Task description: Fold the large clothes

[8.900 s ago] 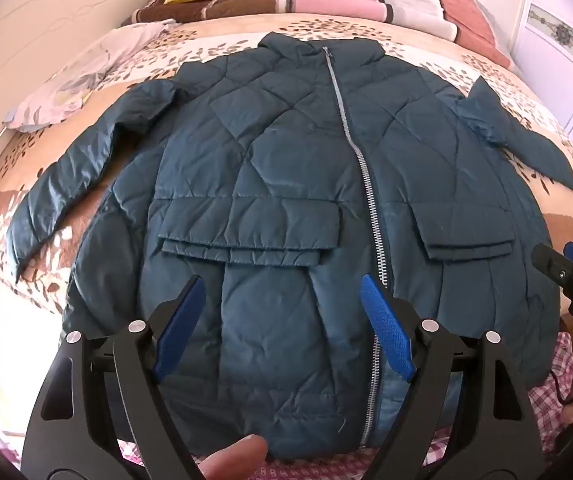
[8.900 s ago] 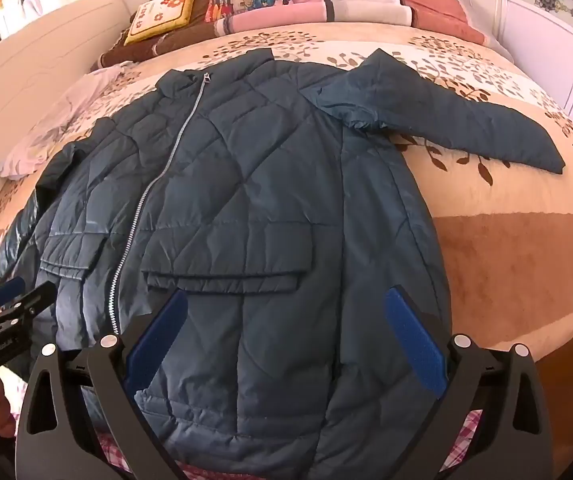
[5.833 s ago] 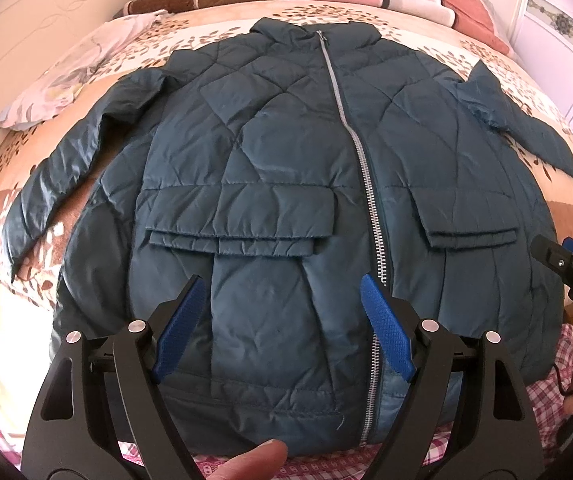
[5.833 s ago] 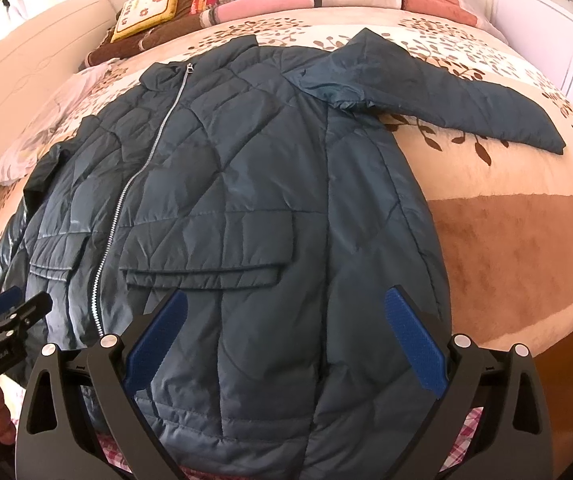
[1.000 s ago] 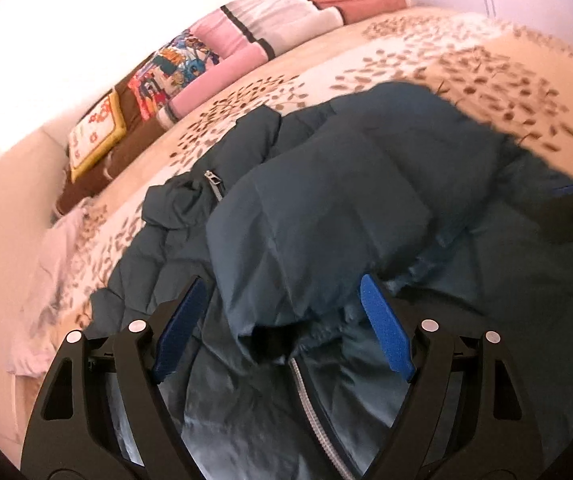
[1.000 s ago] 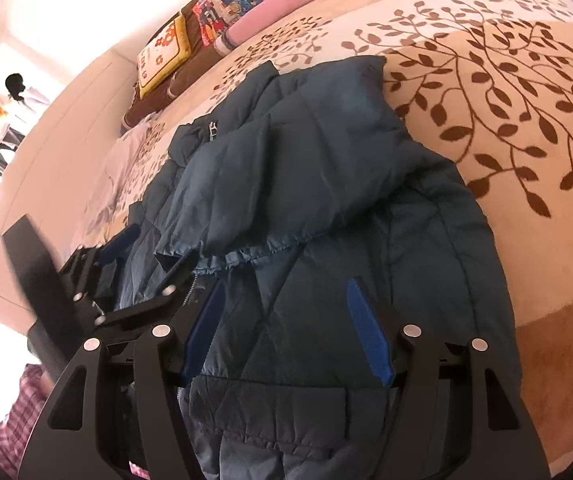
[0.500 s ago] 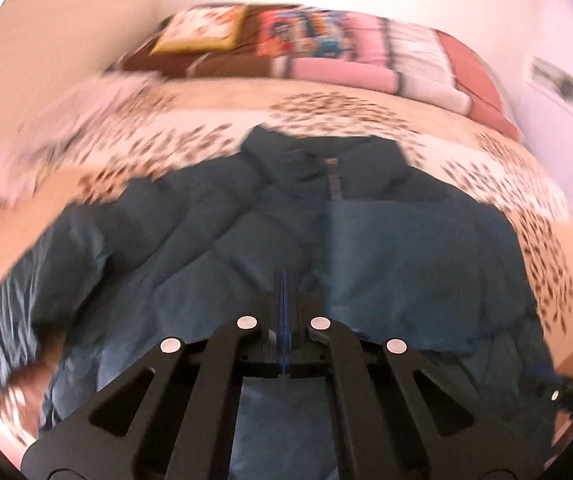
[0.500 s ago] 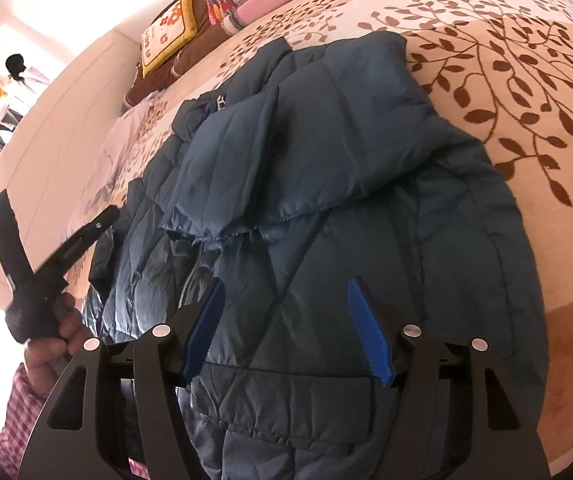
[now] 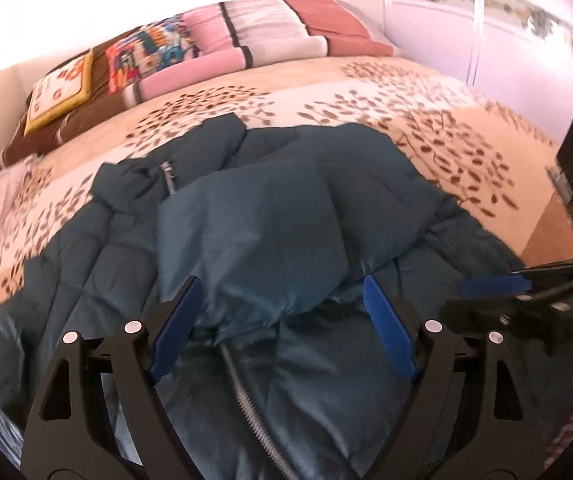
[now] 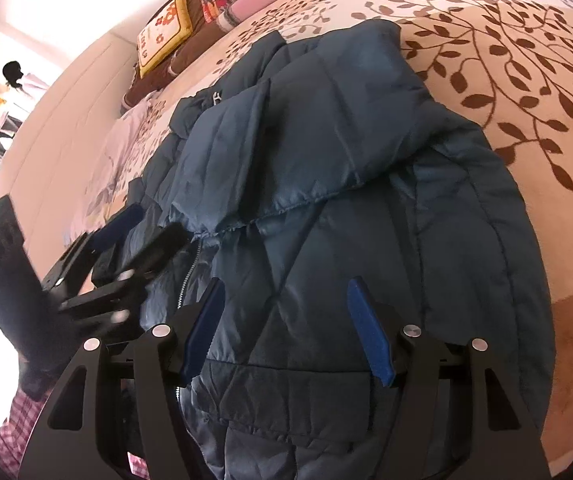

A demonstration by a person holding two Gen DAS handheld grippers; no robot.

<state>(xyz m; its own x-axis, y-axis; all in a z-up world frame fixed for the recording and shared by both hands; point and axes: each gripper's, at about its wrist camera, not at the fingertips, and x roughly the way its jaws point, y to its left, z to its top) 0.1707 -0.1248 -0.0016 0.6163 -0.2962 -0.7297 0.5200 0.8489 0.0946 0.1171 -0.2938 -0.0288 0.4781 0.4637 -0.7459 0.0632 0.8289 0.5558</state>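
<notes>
We see the teal quilted jacket (image 9: 286, 216) lying front up on the bed (image 9: 426, 96), collar toward the pillows (image 9: 246, 36). One sleeve (image 10: 306, 136) is folded across the chest, its cuff ending just beside the zipper (image 9: 246, 396). Our left hand-held gripper (image 9: 282, 320) hovers over that cuff with its jaws opening wide; fabric lies under the gap, but the blue pads (image 9: 174, 320) do not press on it. Our right hand-held gripper (image 10: 286, 328) hangs above the jacket's lower front, jaws fairly wide and holding nothing. The jacket's hem is cut off by the lower edges of both views, and the other sleeve is mostly hidden at the left wrist view's blurred edge. A checked sleeve (image 10: 10, 420) peeks in beside the left tool.
</notes>
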